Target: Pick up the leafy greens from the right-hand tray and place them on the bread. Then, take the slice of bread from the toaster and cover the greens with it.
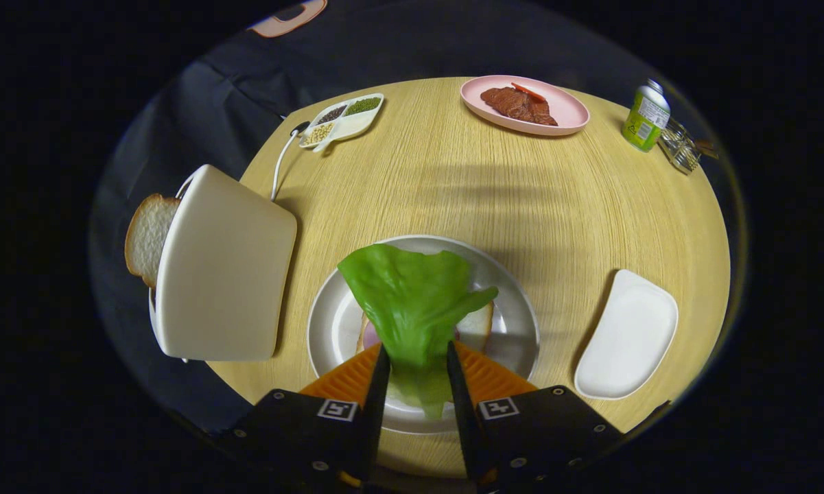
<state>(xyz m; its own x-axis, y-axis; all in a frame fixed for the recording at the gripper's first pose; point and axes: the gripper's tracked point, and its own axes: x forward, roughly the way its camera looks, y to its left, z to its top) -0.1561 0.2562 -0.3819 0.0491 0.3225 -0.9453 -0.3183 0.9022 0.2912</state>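
Gripper (415, 360), lower centre of frame, is gripping leafy greens (412, 302) between both fingers above bread (479, 326) on plate (521, 322)

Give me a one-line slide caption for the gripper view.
Gripper shut on a lettuce leaf above the bread on the grey plate, toaster alongside.
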